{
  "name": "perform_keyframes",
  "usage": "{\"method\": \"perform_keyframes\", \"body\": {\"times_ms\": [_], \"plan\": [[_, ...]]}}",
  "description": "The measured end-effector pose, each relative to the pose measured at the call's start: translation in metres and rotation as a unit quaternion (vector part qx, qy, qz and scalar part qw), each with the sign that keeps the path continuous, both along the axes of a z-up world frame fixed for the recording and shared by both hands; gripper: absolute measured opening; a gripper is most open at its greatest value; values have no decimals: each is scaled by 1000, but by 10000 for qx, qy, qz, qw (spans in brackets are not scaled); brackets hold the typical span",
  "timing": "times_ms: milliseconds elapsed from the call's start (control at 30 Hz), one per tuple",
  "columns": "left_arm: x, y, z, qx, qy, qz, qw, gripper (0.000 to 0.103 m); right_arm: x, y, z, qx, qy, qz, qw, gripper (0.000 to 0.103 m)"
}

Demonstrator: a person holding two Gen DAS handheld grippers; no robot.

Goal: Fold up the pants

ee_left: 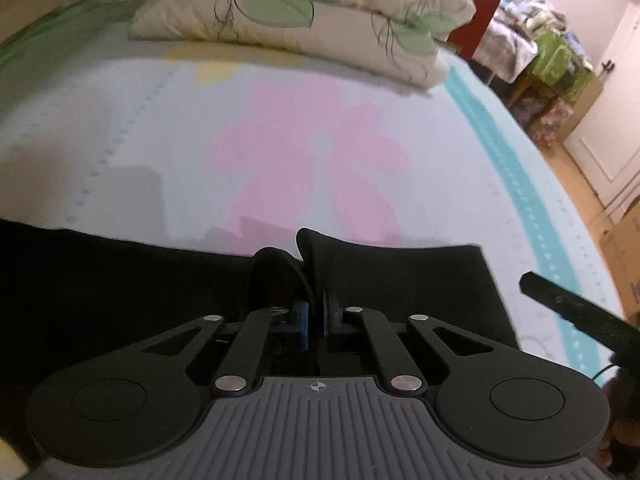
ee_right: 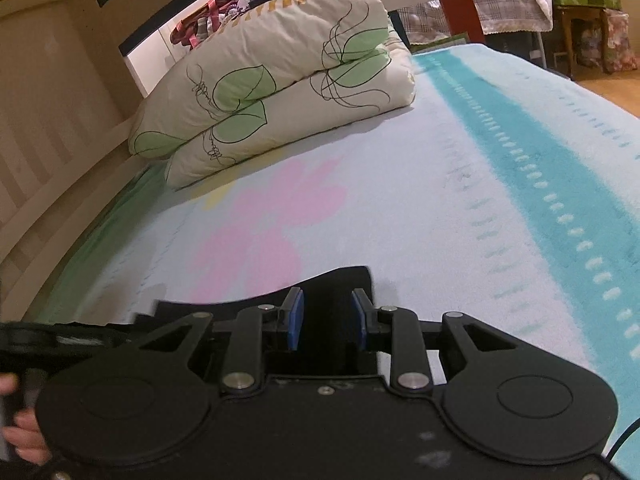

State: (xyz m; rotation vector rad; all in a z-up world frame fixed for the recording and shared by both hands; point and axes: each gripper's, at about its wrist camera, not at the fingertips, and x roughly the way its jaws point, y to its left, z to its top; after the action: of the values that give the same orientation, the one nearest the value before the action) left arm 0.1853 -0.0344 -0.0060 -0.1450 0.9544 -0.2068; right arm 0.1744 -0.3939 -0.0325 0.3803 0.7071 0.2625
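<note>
The black pants (ee_left: 120, 276) lie flat across the near part of the bed. My left gripper (ee_left: 314, 316) is shut on a pinched-up fold of the pants' far edge, which stands up between its blue pads. My right gripper (ee_right: 327, 322) is open, its blue pads (ee_right: 295, 320) apart on either side of the pants' corner (ee_right: 340, 284), which lies flat under them. The right gripper's black body (ee_left: 576, 312) shows at the right edge of the left wrist view.
The bed sheet (ee_left: 280, 140) is pale blue with pink flowers and a teal stripe (ee_right: 540, 160). A folded quilt with green leaves (ee_right: 272, 88) lies at the back. A wooden bed frame (ee_right: 48, 120) runs along the left. Furniture and a wooden floor (ee_left: 576, 168) lie beyond the bed's right edge.
</note>
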Motion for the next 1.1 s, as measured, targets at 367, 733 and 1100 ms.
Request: {"method": "perform_keyframes", "body": {"times_ms": [367,733,1100], "plan": [[5,30,-37,95,686,257,9973,6,1,35,-15,-890,337,620,9935,16],[15,41,-34,-20,750,172,9970,16,2,49,-36,-1628,661,779,9814,15],[11,96,8,698,442,805,9933,18,0,50,-18,-1542,452,600,9852,18]]}}
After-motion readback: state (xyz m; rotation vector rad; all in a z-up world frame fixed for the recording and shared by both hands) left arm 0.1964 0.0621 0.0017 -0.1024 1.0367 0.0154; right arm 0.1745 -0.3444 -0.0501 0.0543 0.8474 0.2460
